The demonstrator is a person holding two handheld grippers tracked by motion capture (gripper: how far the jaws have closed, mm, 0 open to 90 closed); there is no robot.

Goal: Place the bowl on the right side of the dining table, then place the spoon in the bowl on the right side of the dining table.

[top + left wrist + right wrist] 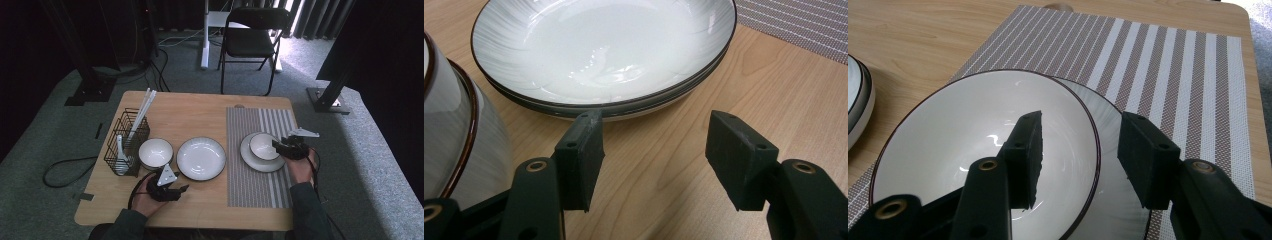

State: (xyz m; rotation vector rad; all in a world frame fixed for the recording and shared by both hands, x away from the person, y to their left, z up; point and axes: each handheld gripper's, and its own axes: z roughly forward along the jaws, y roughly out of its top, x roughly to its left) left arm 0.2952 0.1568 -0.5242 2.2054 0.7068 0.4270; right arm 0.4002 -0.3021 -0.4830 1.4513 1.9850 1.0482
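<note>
Right gripper (1080, 155) with fingers spread astride the near rim of a small white bowl (263, 145), rim not pinched, bowl on a plate (248, 158) on the striped placemat (260, 192) toward the desk's (200, 107) right edge, left gripper (651, 160) fingers spread and empty near the front edge, stacked deep plates (599, 55) just ahead, second bowl (155, 152) beside, wire cutlery basket (126, 142) at left edge.

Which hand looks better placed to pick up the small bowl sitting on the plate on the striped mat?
Right. The right gripper has its open jaws straddling the small bowl rim, one inside, one outside. The left gripper sits far across the table by another plate.
</note>
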